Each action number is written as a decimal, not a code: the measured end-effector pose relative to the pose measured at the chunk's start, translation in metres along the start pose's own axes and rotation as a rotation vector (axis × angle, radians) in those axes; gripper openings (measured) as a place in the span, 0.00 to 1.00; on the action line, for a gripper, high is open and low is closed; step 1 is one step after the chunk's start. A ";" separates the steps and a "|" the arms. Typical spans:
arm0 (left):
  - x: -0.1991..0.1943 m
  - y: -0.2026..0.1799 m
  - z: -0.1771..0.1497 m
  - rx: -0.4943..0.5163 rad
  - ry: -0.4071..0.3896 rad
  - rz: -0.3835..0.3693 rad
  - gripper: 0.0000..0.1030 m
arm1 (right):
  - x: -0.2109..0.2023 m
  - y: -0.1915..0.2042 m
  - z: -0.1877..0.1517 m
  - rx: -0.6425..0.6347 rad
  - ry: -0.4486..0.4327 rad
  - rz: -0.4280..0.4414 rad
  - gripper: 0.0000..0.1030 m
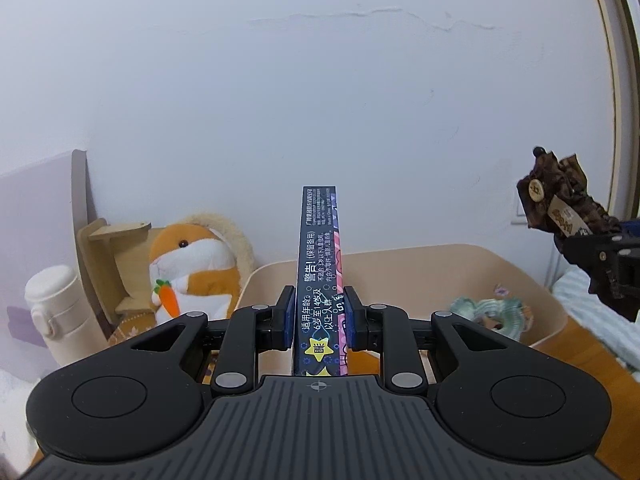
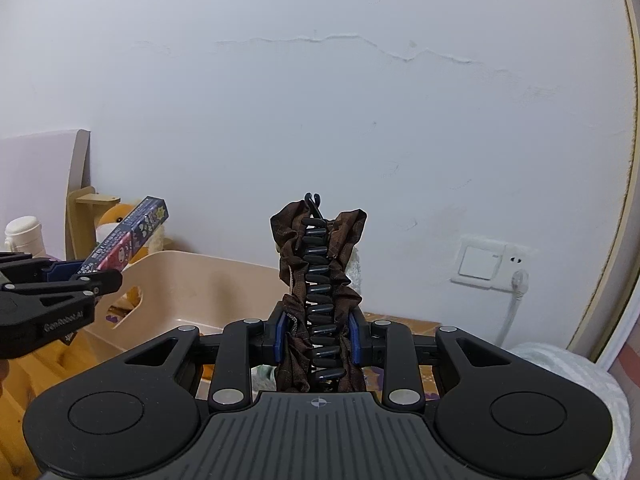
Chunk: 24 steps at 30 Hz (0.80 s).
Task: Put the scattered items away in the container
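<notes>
My left gripper (image 1: pixel 318 316) is shut on a long dark printed box (image 1: pixel 318 248), which stands upright between the pads above the beige bin (image 1: pixel 420 264). In the right wrist view the same box (image 2: pixel 132 236) slants up from the left gripper (image 2: pixel 86 276) at the left edge. My right gripper (image 2: pixel 318 332) is shut on a brown fabric hair clip (image 2: pixel 318 272) with black teeth, held upright in front of the bin (image 2: pixel 208 284). That clip (image 1: pixel 554 204) also shows at the right of the left wrist view. A pale green ruffled item (image 1: pixel 490 312) lies inside the bin.
An orange and white plush toy (image 1: pixel 192 264) with a carrot sits left of the bin, beside a white bottle (image 1: pixel 60 312) and a wooden stand (image 1: pixel 108 256). A wall switch and socket (image 2: pixel 492 264) with a plugged cable are at the right. White bedding (image 2: pixel 560 364) lies at the lower right.
</notes>
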<state>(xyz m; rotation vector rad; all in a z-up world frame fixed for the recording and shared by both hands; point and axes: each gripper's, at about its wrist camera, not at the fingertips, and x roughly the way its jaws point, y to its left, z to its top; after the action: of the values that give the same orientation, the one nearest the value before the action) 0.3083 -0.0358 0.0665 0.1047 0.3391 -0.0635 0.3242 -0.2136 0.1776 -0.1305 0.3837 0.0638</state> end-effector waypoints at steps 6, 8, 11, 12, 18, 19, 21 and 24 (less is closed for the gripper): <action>0.031 -0.011 0.001 0.033 0.061 0.004 0.23 | 0.031 0.017 -0.001 -0.075 0.020 -0.029 0.26; 0.040 -0.015 0.000 0.041 0.086 -0.002 0.23 | 0.041 0.019 0.000 -0.067 0.039 -0.018 0.26; 0.053 -0.019 -0.002 0.048 0.124 -0.011 0.23 | 0.052 0.023 -0.002 -0.066 0.063 -0.013 0.26; 0.057 -0.019 -0.003 0.048 0.139 -0.018 0.23 | 0.056 0.024 -0.003 -0.064 0.073 -0.007 0.26; 0.077 -0.018 -0.006 0.035 0.220 -0.042 0.23 | 0.081 0.020 -0.006 0.005 0.129 0.041 0.26; 0.080 -0.018 -0.007 0.033 0.228 -0.041 0.23 | 0.085 0.020 -0.007 0.015 0.140 0.047 0.26; 0.084 -0.017 -0.008 0.036 0.245 -0.039 0.23 | 0.093 0.019 -0.008 0.032 0.157 0.058 0.26; 0.090 -0.016 -0.012 0.042 0.283 -0.056 0.23 | 0.099 0.022 -0.011 0.029 0.164 0.049 0.26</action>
<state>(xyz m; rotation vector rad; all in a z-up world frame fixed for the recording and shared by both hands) 0.3881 -0.0539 0.0233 0.1465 0.6233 -0.1117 0.4094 -0.1892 0.1280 -0.0980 0.5512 0.0960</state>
